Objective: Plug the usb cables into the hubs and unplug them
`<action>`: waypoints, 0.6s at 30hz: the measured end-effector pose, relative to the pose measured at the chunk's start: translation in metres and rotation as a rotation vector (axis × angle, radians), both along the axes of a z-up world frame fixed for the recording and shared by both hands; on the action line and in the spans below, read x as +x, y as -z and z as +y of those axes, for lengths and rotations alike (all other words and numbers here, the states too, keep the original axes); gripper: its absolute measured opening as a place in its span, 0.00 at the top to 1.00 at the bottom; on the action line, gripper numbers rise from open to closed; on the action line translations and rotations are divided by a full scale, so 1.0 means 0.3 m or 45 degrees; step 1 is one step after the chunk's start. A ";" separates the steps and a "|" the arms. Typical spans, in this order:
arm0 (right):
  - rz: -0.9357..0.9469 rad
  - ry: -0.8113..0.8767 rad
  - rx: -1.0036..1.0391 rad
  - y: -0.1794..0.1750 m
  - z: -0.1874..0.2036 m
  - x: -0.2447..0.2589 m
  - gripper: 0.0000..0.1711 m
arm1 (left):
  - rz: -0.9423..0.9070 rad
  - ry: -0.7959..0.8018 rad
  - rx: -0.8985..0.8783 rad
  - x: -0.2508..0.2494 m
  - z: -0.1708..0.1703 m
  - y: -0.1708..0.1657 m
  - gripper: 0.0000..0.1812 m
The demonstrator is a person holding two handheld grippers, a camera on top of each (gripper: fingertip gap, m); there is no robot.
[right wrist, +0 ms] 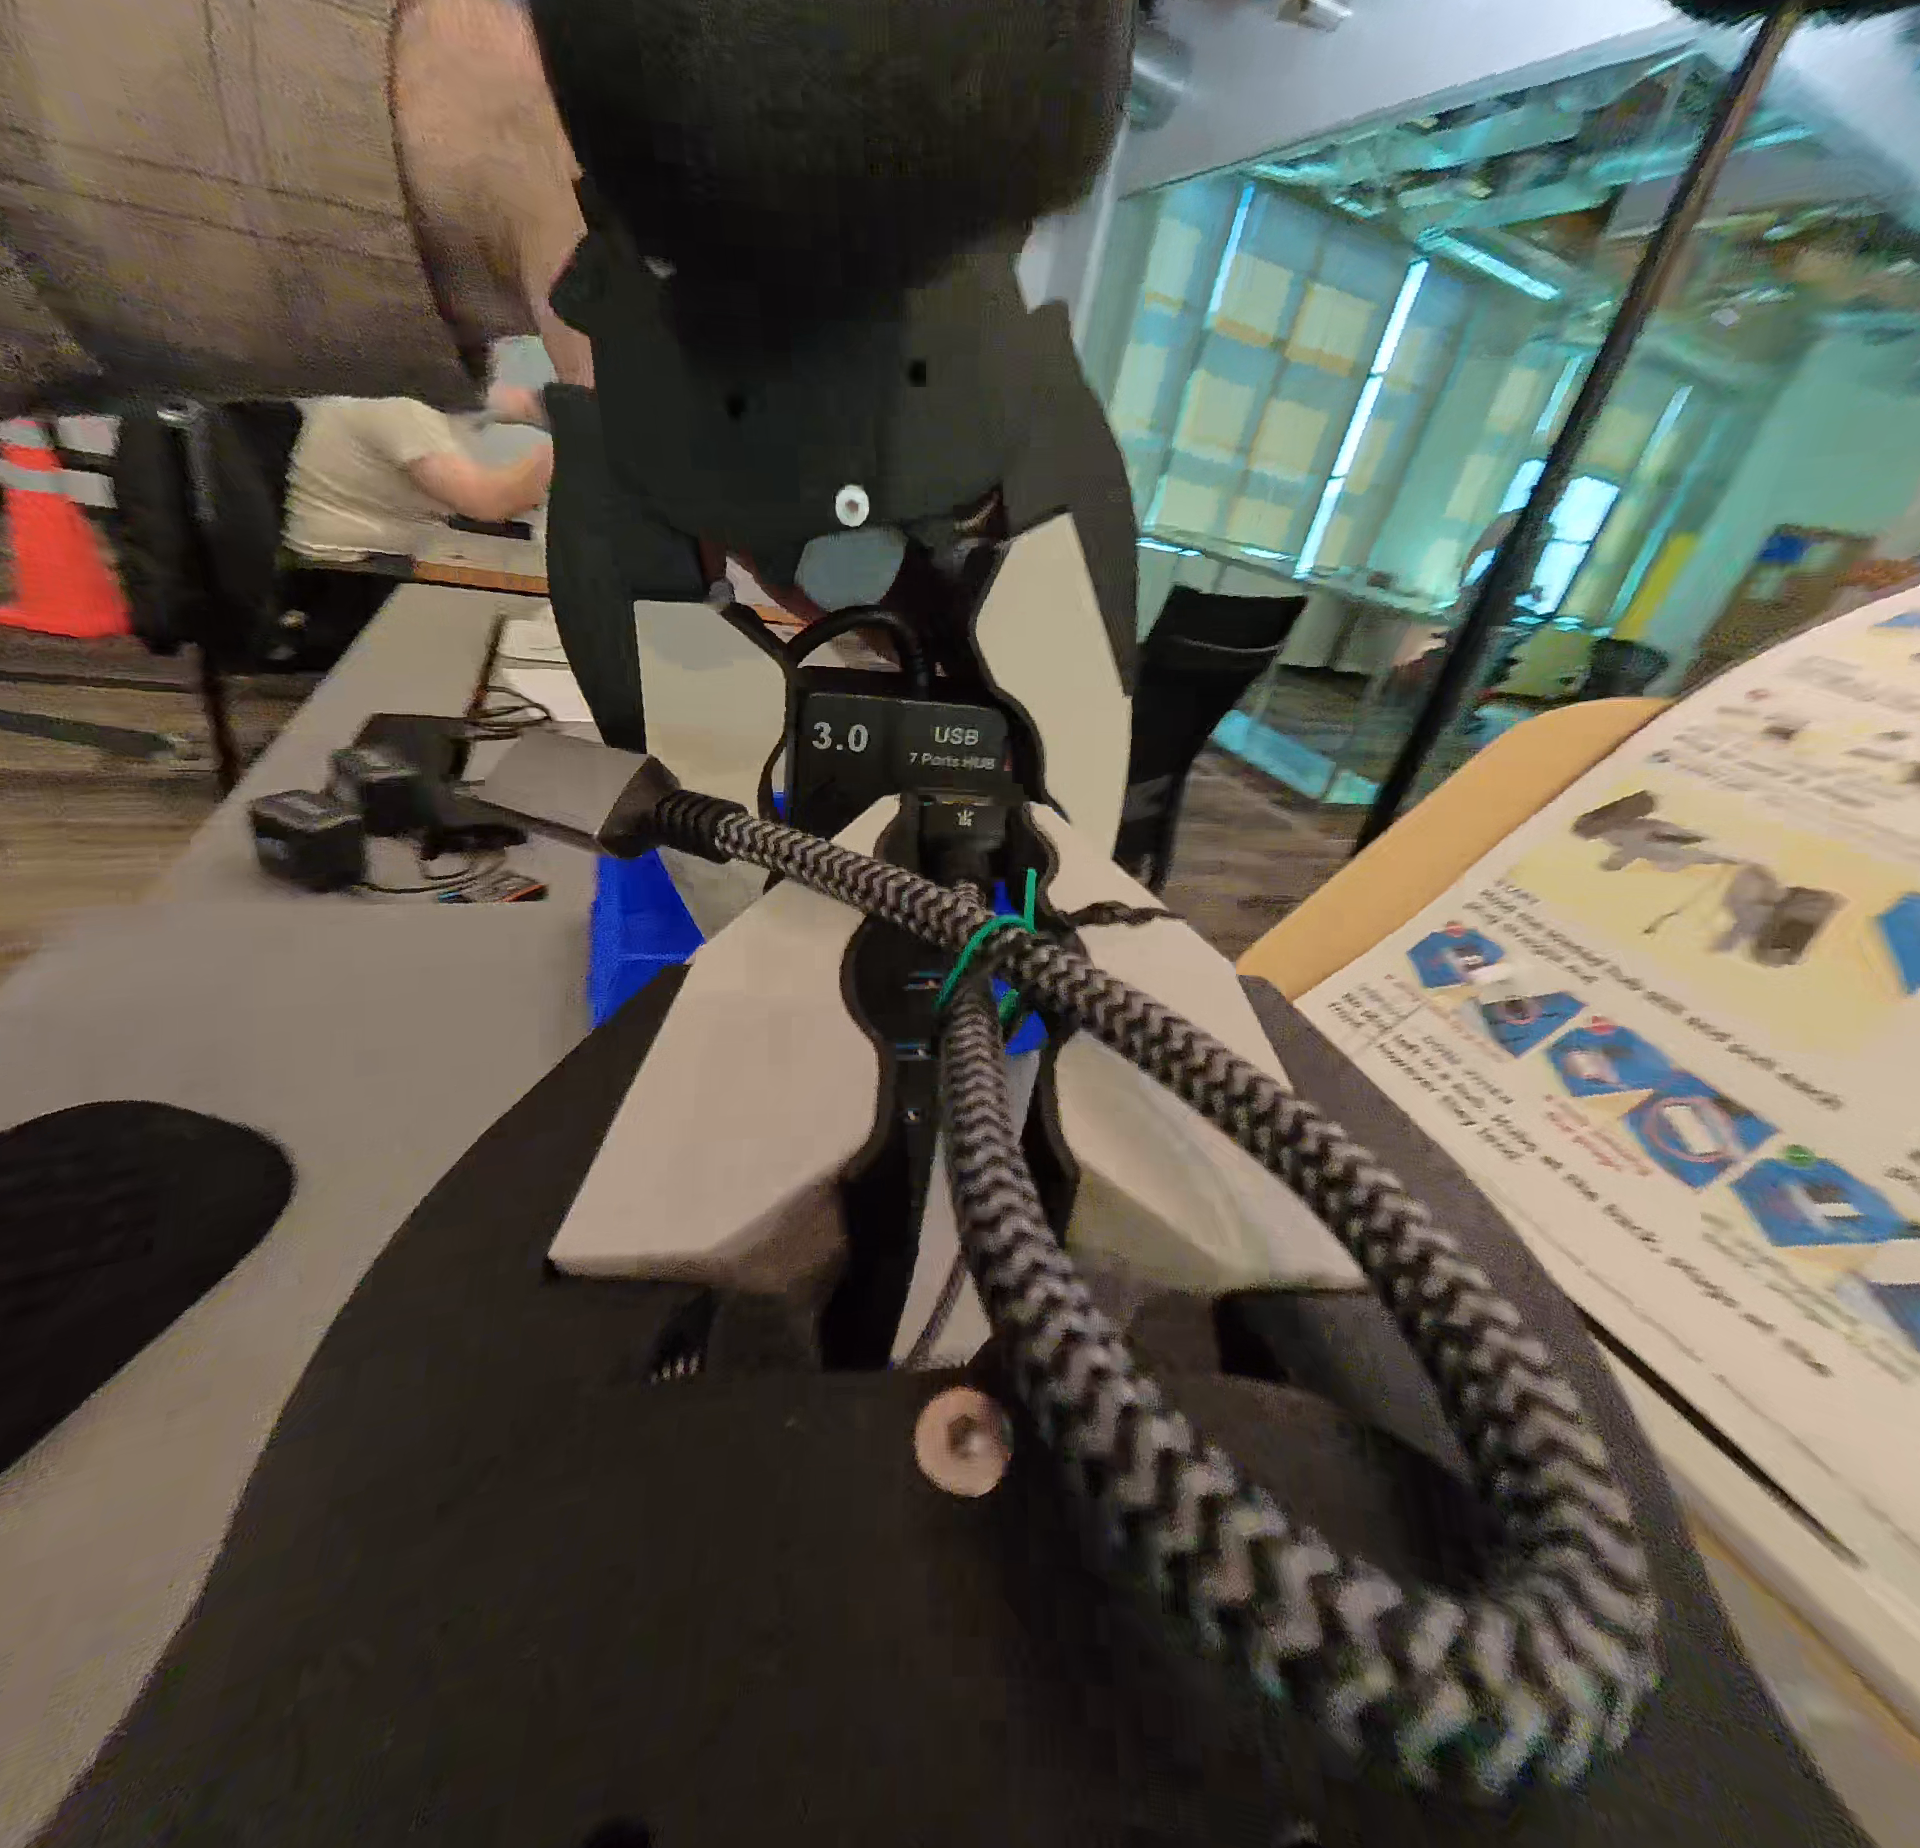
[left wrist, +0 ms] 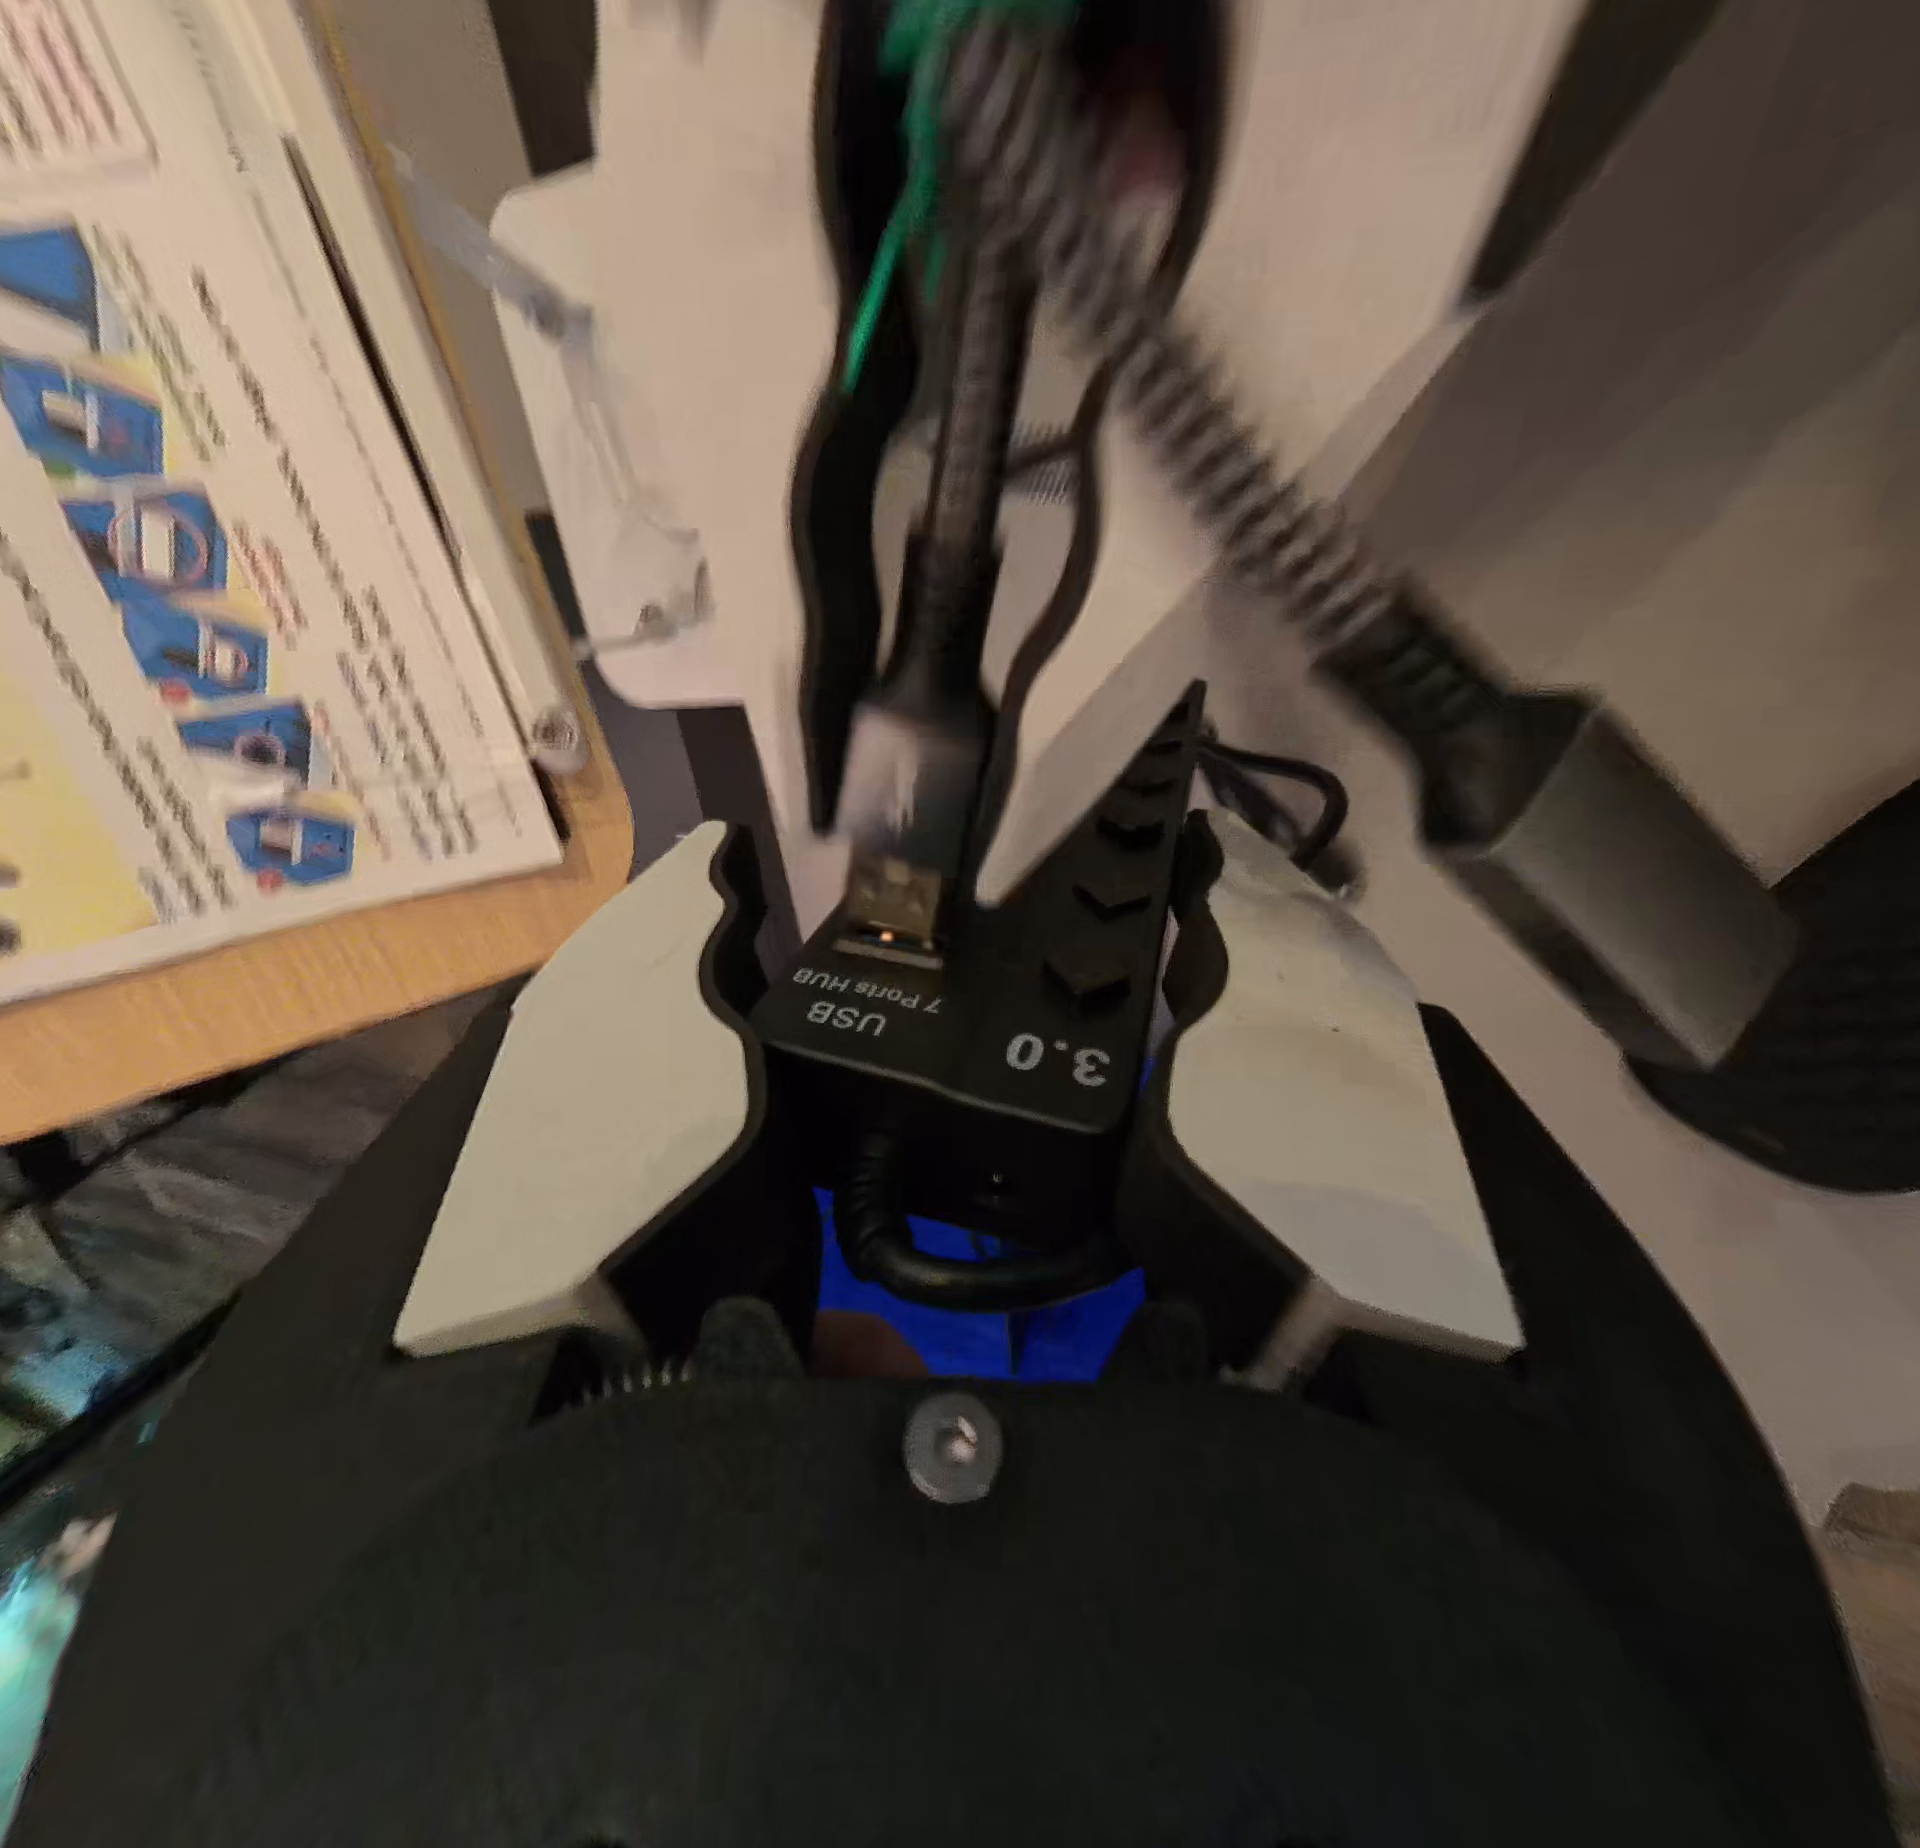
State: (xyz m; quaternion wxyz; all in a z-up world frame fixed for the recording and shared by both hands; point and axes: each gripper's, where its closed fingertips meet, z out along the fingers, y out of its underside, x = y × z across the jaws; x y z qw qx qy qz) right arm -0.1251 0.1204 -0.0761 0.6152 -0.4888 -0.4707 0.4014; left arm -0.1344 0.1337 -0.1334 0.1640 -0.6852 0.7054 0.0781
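The black hub [left wrist: 961, 1029] is a hard, light plastic box, clamped at its end by the left hand-held gripper [left wrist: 956, 977]. The plug [left wrist: 899, 884], small with a stiff metal tip, sits at 12 o'clock of the hub, right at a port. It is squeezed by the right hand-held gripper [right wrist: 961, 863]. The cable [right wrist: 1195, 1175] is thick, woven and bendy, so the hard plug is best held.
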 end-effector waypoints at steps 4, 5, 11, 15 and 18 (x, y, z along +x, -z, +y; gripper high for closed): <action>0.066 0.048 0.019 -0.078 0.008 0.074 0.92 | -0.004 -0.073 0.018 -0.084 0.000 0.007 0.58; 0.051 0.066 0.018 -0.074 0.022 0.084 0.92 | 0.033 -0.055 0.047 -0.090 -0.007 0.007 0.58; -0.044 0.017 0.028 -0.057 0.006 0.090 0.92 | -0.049 -0.083 0.099 -0.123 -0.043 -0.024 0.58; -0.017 0.069 0.022 -0.090 0.023 0.140 0.92 | -0.184 -0.092 0.077 -0.148 -0.105 -0.028 0.58; -0.066 0.140 0.016 -0.094 0.079 0.201 0.92 | -0.258 -0.108 0.080 -0.189 -0.132 -0.028 0.58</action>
